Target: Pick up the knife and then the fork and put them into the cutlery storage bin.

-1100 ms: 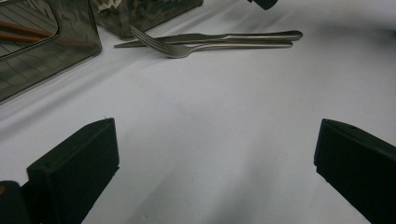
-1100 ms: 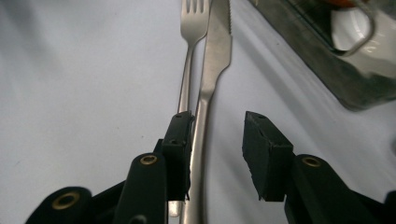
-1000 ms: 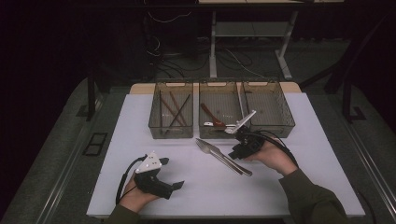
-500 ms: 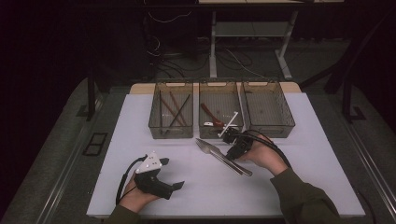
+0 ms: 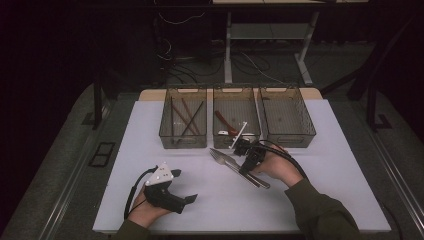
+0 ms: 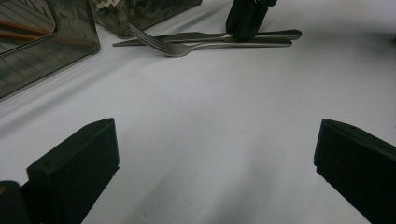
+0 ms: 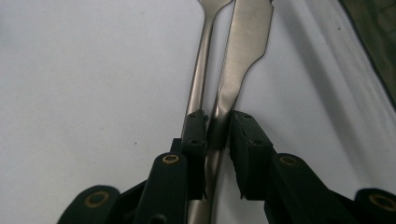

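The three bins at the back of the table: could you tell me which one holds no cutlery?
The right bin: its mesh floor is bare. The left bin holds chopsticks, and the middle bin a brown-handled utensil.

Dark olive sleeves; each black gripper [image 5: 172,197] trails a black cable, the left one topped by a grey three-cornered plate.

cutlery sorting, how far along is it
Done: chopsticks lie in the left bin and a spoon in the middle bin. In hand: the right tongs have just been closing around the knife, beside the fork. Left: knife and fork both on the table; the right bin looks empty.
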Demonstrator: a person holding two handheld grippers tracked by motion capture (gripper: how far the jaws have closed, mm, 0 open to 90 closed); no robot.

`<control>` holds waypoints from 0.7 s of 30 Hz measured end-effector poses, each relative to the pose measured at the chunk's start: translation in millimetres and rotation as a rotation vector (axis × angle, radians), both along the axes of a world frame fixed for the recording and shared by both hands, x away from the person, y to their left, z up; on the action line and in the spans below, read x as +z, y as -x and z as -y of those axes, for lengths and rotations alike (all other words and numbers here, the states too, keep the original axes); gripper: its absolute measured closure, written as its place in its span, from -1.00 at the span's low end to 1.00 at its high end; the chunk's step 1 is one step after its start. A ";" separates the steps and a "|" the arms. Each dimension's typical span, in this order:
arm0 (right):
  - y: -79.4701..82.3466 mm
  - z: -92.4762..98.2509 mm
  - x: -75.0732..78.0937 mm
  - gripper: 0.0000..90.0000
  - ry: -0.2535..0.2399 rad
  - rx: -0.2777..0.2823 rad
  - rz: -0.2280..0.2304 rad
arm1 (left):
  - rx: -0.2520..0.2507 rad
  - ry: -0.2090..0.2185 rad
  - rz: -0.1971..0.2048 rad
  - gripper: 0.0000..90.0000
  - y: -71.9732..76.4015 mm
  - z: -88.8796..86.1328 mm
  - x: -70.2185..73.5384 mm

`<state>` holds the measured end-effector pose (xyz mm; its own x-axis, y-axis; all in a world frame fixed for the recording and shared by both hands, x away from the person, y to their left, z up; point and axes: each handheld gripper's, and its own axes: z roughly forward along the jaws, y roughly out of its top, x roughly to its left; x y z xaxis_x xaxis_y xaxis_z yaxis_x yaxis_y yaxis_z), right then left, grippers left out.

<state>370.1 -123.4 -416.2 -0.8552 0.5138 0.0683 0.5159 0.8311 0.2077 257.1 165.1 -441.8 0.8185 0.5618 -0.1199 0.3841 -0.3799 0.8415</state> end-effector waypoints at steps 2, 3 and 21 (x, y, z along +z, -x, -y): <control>-0.5 -0.9 0.0 0.65 0.005 -0.001 -0.005 | 0.001 0.001 0.000 -1.00 0.0 -0.1 0.0; -1.3 -1.3 0.2 0.65 0.008 -0.002 -0.011 | 0.001 0.001 -0.001 -1.00 0.0 0.0 -0.1; -6.9 -13.4 -2.7 0.69 0.105 -0.009 -0.023 | -0.006 -0.003 -0.003 -1.00 -0.7 1.6 -0.7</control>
